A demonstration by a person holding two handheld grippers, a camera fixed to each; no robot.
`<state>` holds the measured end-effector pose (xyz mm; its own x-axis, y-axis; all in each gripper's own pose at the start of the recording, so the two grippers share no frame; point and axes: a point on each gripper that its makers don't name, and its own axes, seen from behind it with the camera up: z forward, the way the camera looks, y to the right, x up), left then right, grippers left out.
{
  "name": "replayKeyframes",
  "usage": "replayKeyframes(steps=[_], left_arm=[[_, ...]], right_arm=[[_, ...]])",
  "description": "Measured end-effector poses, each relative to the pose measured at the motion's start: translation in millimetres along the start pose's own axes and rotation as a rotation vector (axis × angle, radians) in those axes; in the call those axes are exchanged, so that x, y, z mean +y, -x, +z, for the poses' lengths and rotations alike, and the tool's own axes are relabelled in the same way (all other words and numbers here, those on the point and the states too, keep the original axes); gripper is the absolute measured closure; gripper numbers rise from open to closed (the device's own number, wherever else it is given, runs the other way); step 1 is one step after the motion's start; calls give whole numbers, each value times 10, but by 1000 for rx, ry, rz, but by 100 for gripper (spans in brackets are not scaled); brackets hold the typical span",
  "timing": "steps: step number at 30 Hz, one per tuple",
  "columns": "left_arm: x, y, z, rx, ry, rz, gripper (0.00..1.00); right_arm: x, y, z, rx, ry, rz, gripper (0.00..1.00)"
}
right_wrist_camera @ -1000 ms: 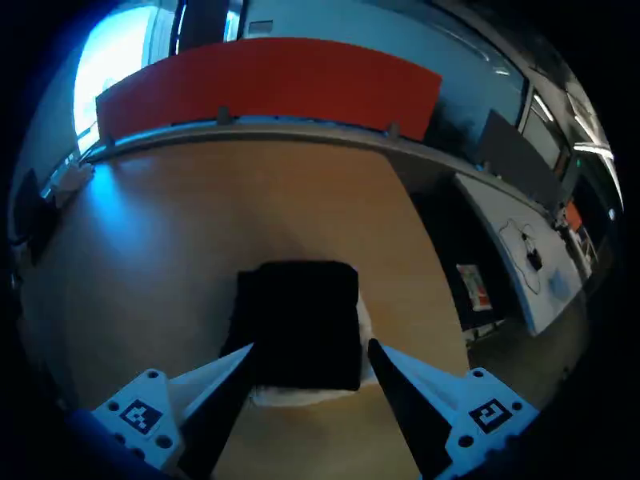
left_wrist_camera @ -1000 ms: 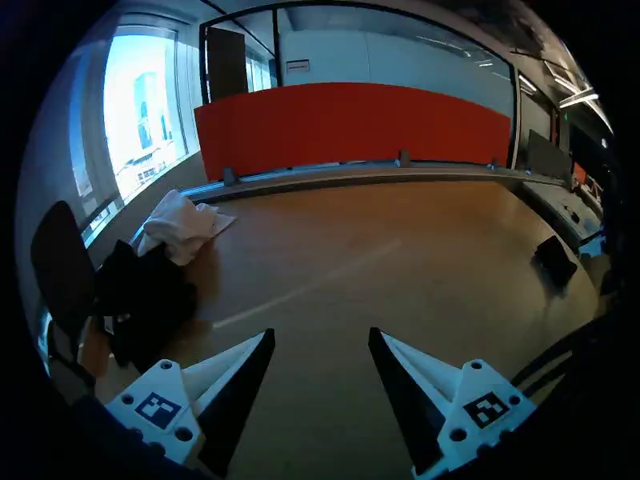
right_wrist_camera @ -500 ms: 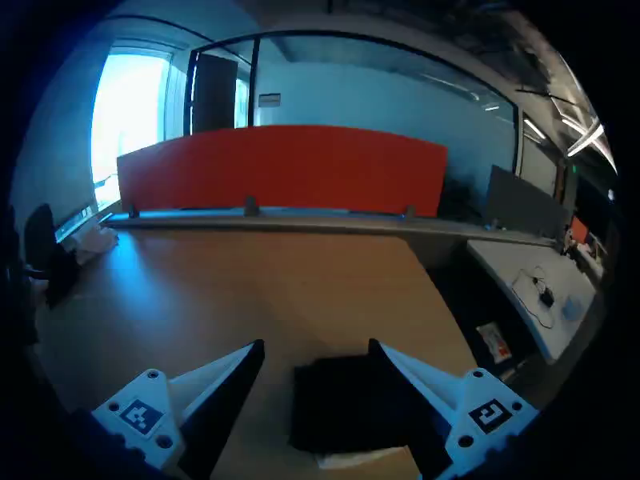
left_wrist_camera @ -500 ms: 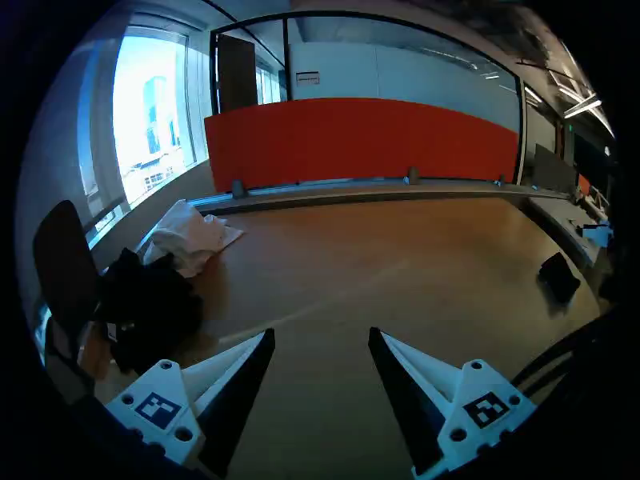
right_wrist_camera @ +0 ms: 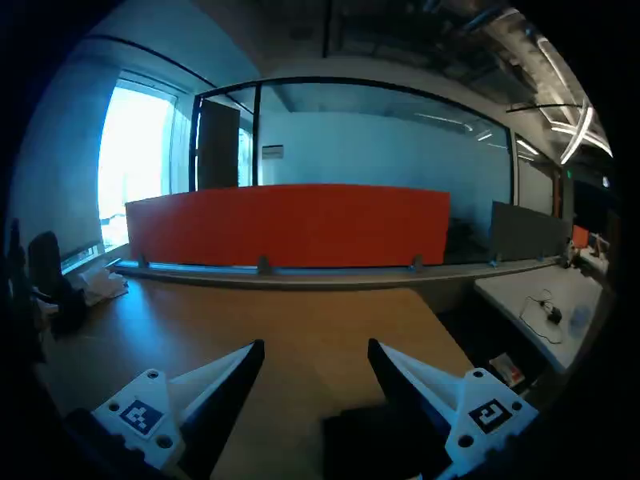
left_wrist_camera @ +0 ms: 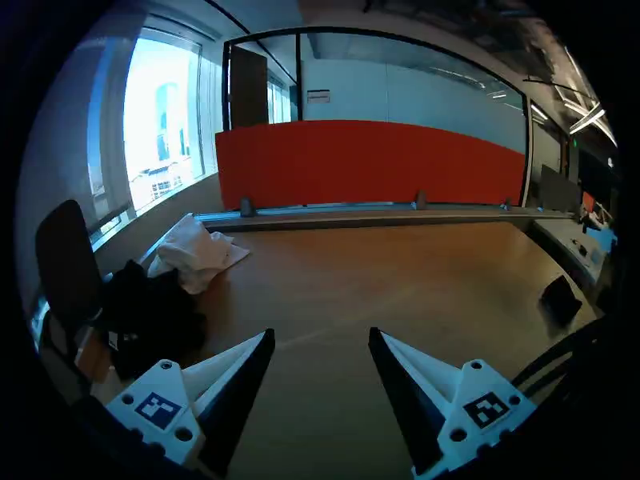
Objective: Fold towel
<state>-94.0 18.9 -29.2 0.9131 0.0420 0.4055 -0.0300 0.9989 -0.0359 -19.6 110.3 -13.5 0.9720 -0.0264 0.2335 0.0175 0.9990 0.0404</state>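
A crumpled white towel lies at the far left of the wooden table, with a heap of black cloth just in front of it. My left gripper stands open above the table's near part, nothing between its fingers. A folded black towel rests by the table's right edge; in the right gripper view that folded black towel lies low, under the right finger. My right gripper is open, lifted and empty. The white towel shows small at the far left there.
A red partition runs along the table's far edge. A dark chair back stands at the left by the window. A second desk with cables sits to the right, past a gap.
Both grippers have tilted upward. The right gripper lifted off the folded black towel, which slid from between its fingers to the bottom of its view. Both stayed open.
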Motion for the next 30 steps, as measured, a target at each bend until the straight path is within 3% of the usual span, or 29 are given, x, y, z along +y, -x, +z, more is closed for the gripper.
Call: replayKeyframes(steps=[17,30], left_arm=[[-168,-628,51,211,-37,-93,13],[-126,-955,101,304,-16,-76,13]], right_arm=[[-392,-209,230,63,-3,14,0],[-893,-554,380,144,-18,34,0]])
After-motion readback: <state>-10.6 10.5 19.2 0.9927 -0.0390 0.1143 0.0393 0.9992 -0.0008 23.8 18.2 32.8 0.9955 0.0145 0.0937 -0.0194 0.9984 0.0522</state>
